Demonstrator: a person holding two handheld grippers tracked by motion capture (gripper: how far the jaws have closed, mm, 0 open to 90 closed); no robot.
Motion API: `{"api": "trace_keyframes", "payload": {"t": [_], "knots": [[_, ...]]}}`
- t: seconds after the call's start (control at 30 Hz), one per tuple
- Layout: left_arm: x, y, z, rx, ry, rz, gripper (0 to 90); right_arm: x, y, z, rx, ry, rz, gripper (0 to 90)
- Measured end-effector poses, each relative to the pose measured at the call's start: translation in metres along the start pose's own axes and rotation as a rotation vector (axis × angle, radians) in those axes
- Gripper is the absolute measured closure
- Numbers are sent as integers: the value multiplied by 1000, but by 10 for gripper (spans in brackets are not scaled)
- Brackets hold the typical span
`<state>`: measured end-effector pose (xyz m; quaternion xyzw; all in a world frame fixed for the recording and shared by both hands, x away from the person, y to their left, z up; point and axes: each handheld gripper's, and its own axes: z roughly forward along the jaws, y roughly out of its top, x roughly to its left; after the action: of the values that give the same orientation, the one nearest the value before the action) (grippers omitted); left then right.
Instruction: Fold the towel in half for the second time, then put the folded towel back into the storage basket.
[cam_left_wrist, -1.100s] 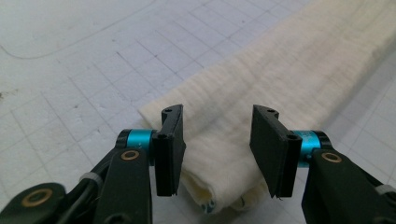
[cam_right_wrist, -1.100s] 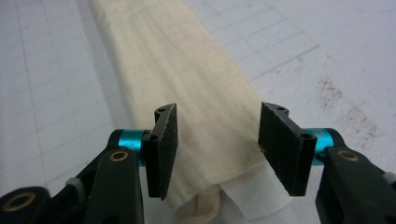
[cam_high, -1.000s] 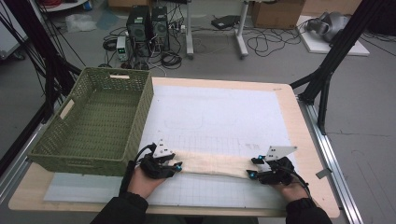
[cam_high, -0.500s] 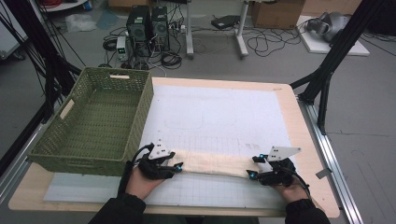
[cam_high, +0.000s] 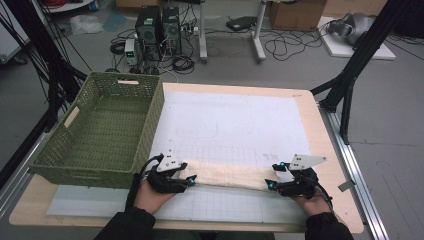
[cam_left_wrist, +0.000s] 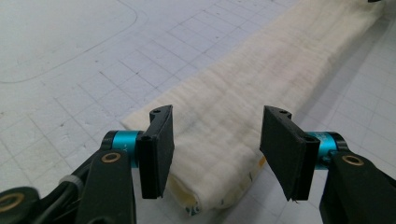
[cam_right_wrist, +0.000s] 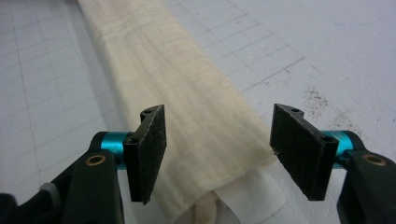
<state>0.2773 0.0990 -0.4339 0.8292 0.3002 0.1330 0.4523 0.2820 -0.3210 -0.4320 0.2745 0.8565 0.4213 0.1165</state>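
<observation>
Your left gripper and right gripper sit at opposite ends of the folded cream cloth, fingers apart on both, each pair straddling its end without clamping it. The cloth lies flat on the white gridded mat near your edge of the surface. Farther left stands a green basket.
</observation>
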Motion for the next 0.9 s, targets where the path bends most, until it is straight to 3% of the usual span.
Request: {"api": "trace_keyframes", "payload": {"t": [0.9], "knots": [[2, -1, -3, -12, 12, -12, 440, -2, 1, -1, -10, -9, 6, 355]]}}
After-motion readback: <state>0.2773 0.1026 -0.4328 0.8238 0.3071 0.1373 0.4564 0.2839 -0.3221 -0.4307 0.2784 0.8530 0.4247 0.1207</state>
